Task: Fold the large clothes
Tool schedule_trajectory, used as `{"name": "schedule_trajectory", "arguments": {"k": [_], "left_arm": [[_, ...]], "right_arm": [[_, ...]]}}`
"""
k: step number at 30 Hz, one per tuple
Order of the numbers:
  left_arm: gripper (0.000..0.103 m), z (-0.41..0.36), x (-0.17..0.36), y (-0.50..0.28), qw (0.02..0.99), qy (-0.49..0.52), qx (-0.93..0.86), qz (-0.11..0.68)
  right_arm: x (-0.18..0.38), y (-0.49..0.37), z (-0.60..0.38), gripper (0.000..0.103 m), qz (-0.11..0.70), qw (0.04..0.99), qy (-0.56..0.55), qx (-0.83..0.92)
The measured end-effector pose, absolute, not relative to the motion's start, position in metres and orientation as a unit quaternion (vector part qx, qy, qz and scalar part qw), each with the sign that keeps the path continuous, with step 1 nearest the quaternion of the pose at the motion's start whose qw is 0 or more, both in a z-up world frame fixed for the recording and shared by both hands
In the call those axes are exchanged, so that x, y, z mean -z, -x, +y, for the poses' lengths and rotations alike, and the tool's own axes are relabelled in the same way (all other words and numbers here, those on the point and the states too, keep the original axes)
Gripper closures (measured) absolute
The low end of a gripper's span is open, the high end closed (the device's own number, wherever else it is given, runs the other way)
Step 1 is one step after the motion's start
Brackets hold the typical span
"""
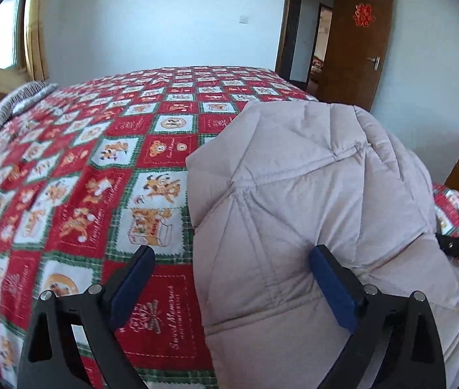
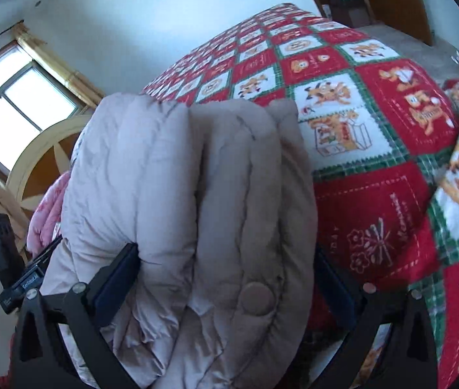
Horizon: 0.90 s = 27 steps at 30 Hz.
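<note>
A pale pink-beige quilted down jacket (image 1: 310, 194) lies folded on a bed with a red, white and green cartoon-patch blanket (image 1: 83, 178). My left gripper (image 1: 232, 272) is open wide over the jacket's left edge. Its left finger is above the blanket and its right finger (image 1: 333, 288) is against the padded fabric. In the right wrist view the thick folded jacket (image 2: 197, 194), with a round snap button (image 2: 257, 298), bulges up between the wide jaws of my right gripper (image 2: 226, 278). The left pad (image 2: 116, 278) lies alongside the fabric without squeezing it, and the right finger is mostly hidden behind the jacket.
A grey striped cloth (image 1: 15, 103) lies at the bed's far left by a wooden headboard (image 2: 44, 162). A pink garment (image 2: 48, 214) sits behind the jacket. An open brown door (image 1: 355, 45) stands beyond the bed's far corner, a window (image 2: 18, 110) on the other side.
</note>
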<state>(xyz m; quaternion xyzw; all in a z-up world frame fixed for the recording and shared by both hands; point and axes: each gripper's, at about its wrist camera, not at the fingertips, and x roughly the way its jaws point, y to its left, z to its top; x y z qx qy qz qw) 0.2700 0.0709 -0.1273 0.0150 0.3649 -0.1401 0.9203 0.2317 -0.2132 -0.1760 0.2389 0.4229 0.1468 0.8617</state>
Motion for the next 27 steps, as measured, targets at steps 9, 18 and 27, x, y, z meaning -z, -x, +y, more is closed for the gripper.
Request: {"name": "schedule_trajectory", "arguments": {"k": [9, 18, 27], "left_arm": [[0.006, 0.072, 0.126, -0.270, 0.921, -0.024, 0.131, 0.366], [0.006, 0.133, 0.142, -0.281, 0.879, 0.172, 0.199, 0.397], [0.004, 0.106, 0.167, -0.299, 0.804, 0.248, 0.316, 0.438]], "right_arm": [[0.182, -0.235, -0.204, 0.000, 0.408, 0.868, -0.236, -0.159], [0.184, -0.235, -0.206, 0.000, 0.403, 0.864, -0.251, -0.166], [0.188, -0.236, -0.213, 0.000, 0.403, 0.860, -0.266, -0.167]]}}
